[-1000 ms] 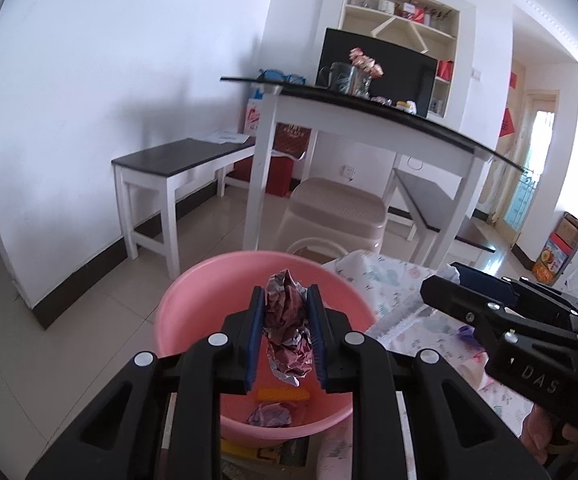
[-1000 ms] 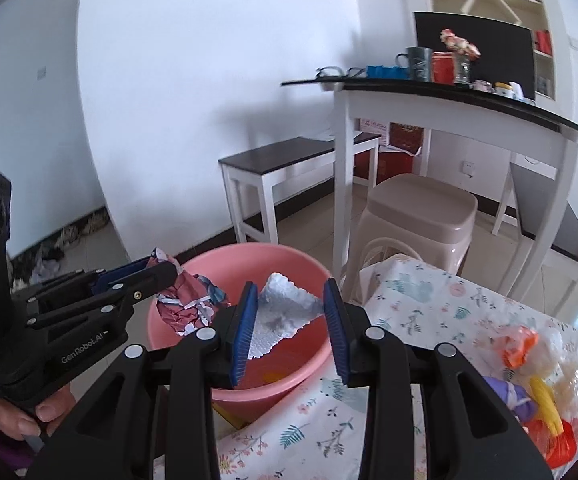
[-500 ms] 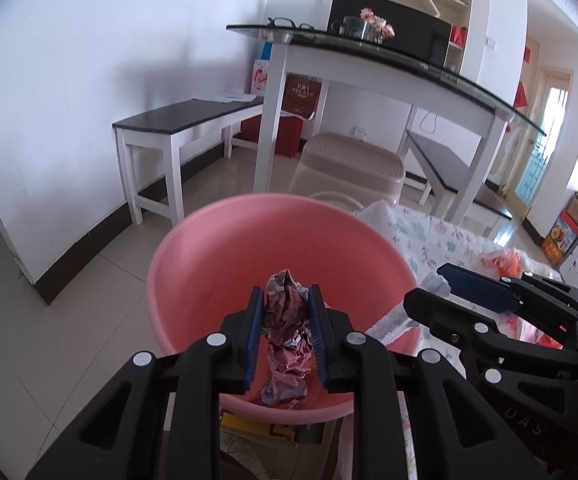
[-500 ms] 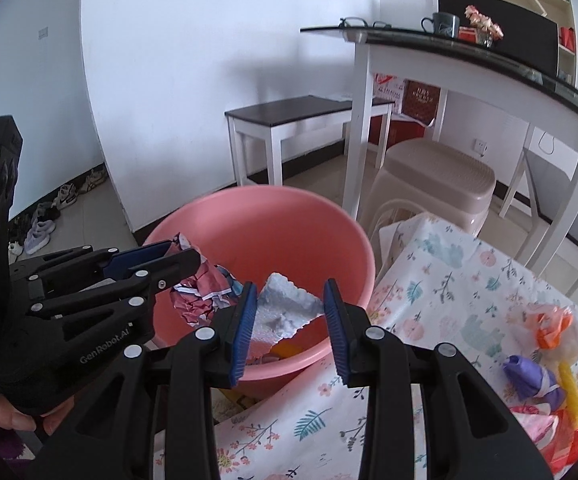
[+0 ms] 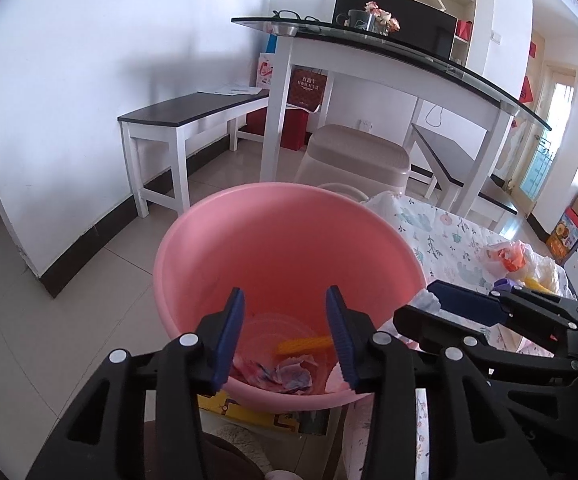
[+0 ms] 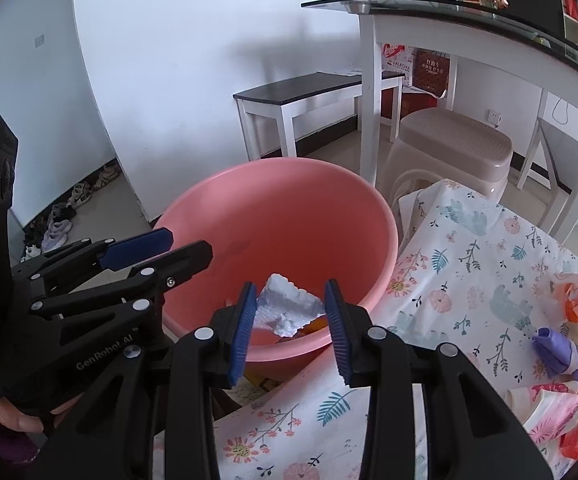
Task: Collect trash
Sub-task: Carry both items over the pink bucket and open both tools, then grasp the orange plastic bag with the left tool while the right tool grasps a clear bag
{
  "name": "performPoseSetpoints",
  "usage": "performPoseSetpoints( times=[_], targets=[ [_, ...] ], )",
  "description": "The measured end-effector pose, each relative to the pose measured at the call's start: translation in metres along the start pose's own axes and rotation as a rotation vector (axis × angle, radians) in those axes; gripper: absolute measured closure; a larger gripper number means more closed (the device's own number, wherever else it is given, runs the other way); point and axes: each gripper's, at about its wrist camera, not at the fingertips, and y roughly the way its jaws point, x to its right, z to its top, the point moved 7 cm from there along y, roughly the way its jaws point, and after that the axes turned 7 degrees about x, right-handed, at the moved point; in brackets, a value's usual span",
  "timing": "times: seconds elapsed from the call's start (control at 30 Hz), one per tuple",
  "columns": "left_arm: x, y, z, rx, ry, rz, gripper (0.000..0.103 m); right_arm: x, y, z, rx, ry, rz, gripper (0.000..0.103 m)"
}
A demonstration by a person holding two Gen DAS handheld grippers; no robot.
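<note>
A pink basin (image 5: 289,240) stands beside the floral-clothed table. My left gripper (image 5: 285,292) hangs over it with its jaws opening and nothing between them. A crumpled red-and-white wrapper (image 5: 289,376) lies on the basin's bottom beside a yellow scrap (image 5: 305,345). My right gripper (image 6: 291,286) is over the basin's (image 6: 281,208) near rim, shut on a white paper tissue (image 6: 289,306). In the right wrist view the left gripper (image 6: 189,242) shows at the left, a person's hand under it. The right gripper (image 5: 413,302) shows at the right of the left wrist view.
On the floral tablecloth (image 6: 469,280) at the right lies a heap of trash (image 6: 561,344): an orange bag, a purple piece, a yellow piece. Behind the basin are a beige stool (image 6: 449,148), a white glass-topped table (image 5: 369,56) and a dark-topped bench (image 5: 193,116).
Both grippers came down toward the basin. The left gripper's jaws have spread and the crumpled wrapper has dropped into the basin. The right gripper still has the tissue.
</note>
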Motion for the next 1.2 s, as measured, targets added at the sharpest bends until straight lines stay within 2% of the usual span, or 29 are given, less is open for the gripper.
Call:
performPoseSetpoints(
  times=[0.1,0.17,0.4,0.57,0.93,1.2],
  targets=[
    [0.000,-0.004,0.003,0.009,-0.004,0.002,0.061,0.000,-0.002,0.000,0.004,0.009,0.010,0.065],
    [0.000,-0.007,0.006,0.018,-0.003,0.008,0.061,0.001,-0.003,0.000,0.005,0.019,0.015,0.060],
    [0.002,-0.019,0.014,0.048,-0.003,0.006,0.060,0.007,-0.010,0.001,0.026,0.031,0.013,0.060],
    [0.015,-0.027,0.019,0.064,0.018,-0.022,0.060,0.015,-0.027,0.002,0.067,0.055,-0.001,0.060],
    [0.079,-0.038,0.022,0.081,0.077,-0.153,0.060,0.056,-0.088,-0.013,0.143,0.110,-0.106,0.060],
    [0.137,-0.034,0.015,0.061,0.134,-0.256,0.061,0.113,-0.136,-0.036,0.173,0.195,-0.230,0.060]
  ],
)
